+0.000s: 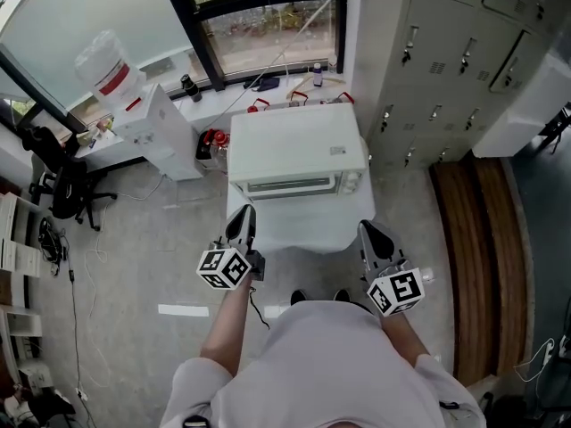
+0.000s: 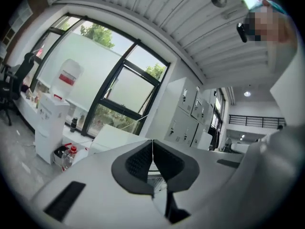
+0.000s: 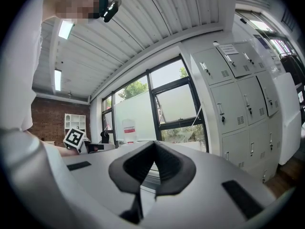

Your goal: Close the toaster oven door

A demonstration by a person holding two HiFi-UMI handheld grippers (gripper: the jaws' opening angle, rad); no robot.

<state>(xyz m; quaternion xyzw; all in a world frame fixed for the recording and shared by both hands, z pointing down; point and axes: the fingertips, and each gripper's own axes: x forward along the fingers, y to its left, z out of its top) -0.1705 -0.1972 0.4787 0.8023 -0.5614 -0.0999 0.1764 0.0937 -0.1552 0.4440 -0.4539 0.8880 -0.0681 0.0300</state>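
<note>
One toaster oven point(image 1: 297, 154) on white table point(image 1: 294, 232) straight ahead, door point(image 1: 290, 185) facing forward, seemingly upright already. Near table's front edge, left gripper point(image 1: 242, 217) and right gripper point(image 1: 372, 234), jaws pressed together, empty. Best: press door's top edge squarely, gently, without shoving oven back.

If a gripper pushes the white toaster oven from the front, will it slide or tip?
Probably it slides rather than tips: the toaster oven looks wide, low and boxy. It may slide easily, since the white table under it looks smooth.
</note>
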